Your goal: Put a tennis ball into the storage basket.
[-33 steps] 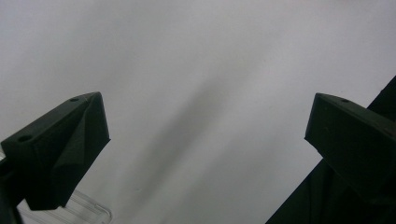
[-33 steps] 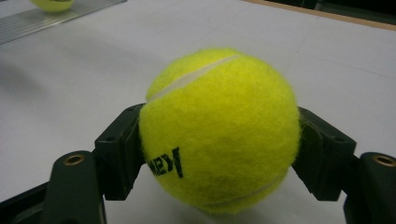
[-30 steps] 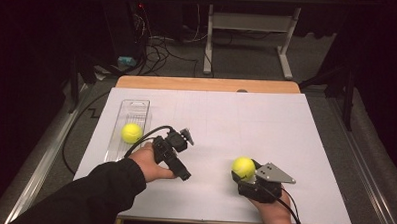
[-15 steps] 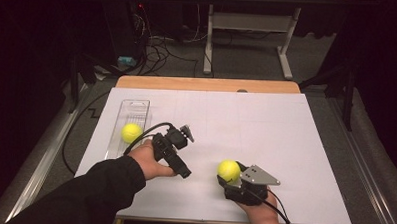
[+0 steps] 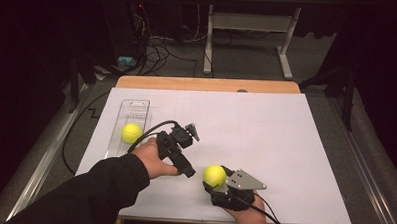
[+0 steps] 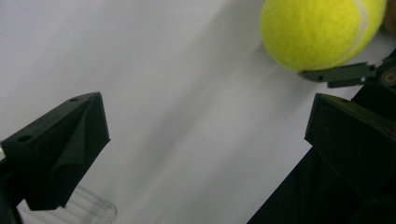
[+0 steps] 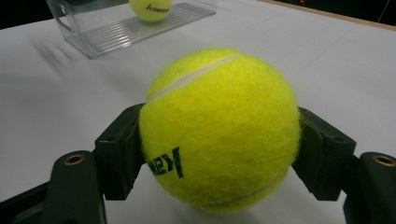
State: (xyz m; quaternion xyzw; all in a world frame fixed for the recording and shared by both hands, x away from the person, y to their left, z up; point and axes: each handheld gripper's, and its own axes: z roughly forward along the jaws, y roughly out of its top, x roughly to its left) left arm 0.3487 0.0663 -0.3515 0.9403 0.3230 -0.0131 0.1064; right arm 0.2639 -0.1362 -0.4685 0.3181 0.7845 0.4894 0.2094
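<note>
The right hand-held gripper [image 5: 218, 181] clamps a tennis ball [image 5: 214, 176] between both jaws, well to the right of the clear tray [image 5: 136, 109] on the counter [image 5: 266, 129]. A second ball [image 5: 131, 132] lies inside that tray. The left hand-held gripper [image 5: 192, 132], jaws spread and empty, sits just right of the tray.

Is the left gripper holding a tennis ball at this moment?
No, in the left gripper view the left gripper has its jaws wide apart with only white table between them; the right gripper clamps the tennis ball.
</note>
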